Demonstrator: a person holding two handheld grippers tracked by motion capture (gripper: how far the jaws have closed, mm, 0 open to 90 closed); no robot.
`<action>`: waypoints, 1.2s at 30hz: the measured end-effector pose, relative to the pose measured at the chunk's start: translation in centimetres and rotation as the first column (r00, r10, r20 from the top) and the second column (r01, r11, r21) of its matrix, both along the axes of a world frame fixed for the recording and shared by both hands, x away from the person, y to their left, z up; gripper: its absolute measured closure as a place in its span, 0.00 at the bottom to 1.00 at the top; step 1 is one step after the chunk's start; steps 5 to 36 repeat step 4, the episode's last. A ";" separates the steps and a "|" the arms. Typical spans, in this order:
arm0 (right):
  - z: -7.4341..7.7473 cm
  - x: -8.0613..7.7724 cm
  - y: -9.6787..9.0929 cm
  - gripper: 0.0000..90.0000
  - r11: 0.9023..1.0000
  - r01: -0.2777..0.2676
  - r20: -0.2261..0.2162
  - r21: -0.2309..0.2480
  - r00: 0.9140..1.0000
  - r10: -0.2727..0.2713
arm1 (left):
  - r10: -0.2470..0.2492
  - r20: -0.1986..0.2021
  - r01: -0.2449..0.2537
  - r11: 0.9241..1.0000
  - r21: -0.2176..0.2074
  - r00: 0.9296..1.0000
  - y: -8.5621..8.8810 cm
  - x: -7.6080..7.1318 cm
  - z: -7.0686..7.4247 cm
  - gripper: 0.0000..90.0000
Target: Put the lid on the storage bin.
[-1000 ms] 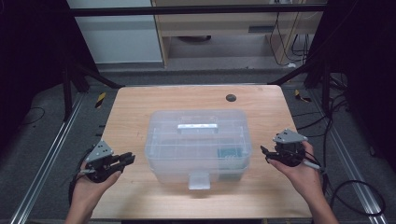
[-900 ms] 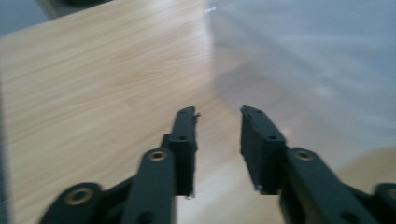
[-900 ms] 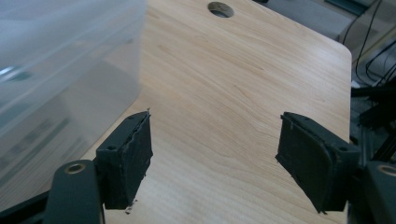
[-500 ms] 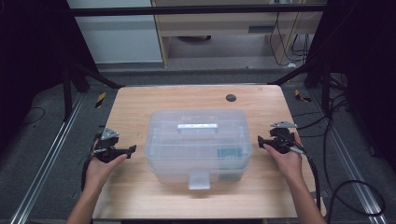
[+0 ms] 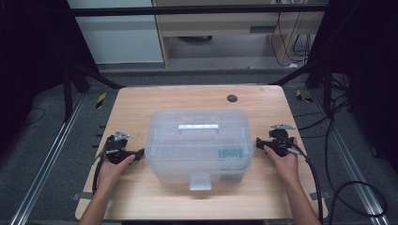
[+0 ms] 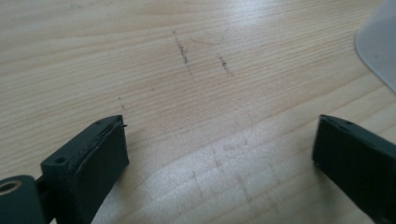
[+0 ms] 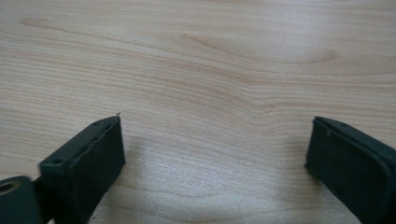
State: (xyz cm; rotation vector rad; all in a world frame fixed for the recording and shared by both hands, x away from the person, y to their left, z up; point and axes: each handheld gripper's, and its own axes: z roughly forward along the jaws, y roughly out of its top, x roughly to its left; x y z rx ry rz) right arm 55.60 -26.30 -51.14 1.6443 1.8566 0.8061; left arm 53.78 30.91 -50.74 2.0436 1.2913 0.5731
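Note:
A clear plastic box [image 5: 197, 140] with a closed lid, a top handle [image 5: 198, 126] and a front latch [image 5: 200, 181] stands in the middle of the wooden table [image 5: 141, 101]. My left gripper [image 5: 139, 153] lies low by the box's left side and points at it. Its jaws have just been opening and stand open over bare wood [image 6: 219, 126], with a box corner [image 6: 380, 42] at the upper right. My right gripper [image 5: 258, 143] sits by the box's right side, also just opened, with only wood between its fingers [image 7: 212, 123].
A small black round disc [image 5: 232, 98] lies at the table's far edge. Cables [image 5: 314, 183] trail from both grippers off the near edge. Metal rails [image 5: 42, 173] and yellow-black items [image 5: 100, 100] lie on the floor beside the table.
Both hands have moved forward and inward toward the box's sides and come down close to the tabletop.

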 end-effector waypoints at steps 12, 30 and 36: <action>-0.1 0.1 0.2 0.00 1.000 0.021 -0.009 -0.008 1.000 -0.021 | 0.014 -0.005 -0.014 1.000 -0.003 1.000 -0.1 0.0 0.0 0.00; -0.1 0.1 0.2 0.00 1.000 0.021 -0.009 -0.008 1.000 -0.021 | 0.014 -0.005 -0.014 1.000 -0.003 1.000 -0.1 0.0 0.0 0.00; -0.1 0.1 0.2 0.00 1.000 0.021 -0.009 -0.008 1.000 -0.021 | 0.014 -0.005 -0.014 1.000 -0.003 1.000 -0.1 0.0 0.0 0.00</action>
